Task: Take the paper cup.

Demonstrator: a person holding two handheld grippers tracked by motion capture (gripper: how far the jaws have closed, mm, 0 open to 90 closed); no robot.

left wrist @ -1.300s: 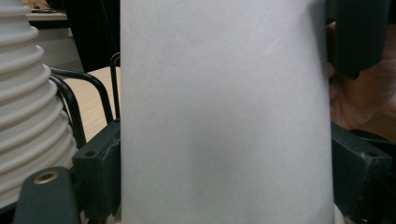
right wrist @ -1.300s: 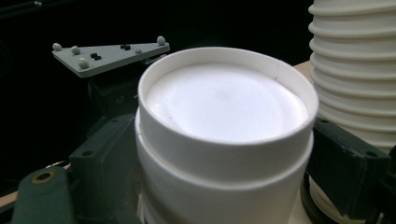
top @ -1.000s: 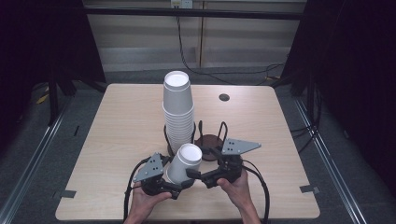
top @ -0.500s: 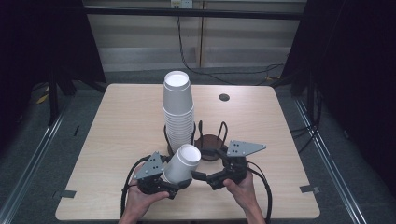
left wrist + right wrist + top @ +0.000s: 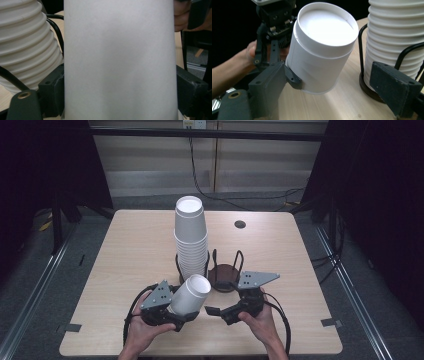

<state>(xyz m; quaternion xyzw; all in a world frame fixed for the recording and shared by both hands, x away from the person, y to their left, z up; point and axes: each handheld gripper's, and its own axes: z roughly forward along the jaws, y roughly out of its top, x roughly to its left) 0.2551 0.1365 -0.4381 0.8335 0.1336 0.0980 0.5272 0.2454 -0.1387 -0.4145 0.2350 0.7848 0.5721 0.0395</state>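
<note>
Single white paper cup [image 5: 190, 294]: inverted and tilted, closed base pointing toward 1 o'clock, clamped at its sides, raised above the table near the 6 o'clock edge. Stack of white paper cups [image 5: 190, 237]: inverted, nested, upright, seated in a black wire holder [image 5: 180, 265] at table centre, at 12 o'clock from the single cup
</note>
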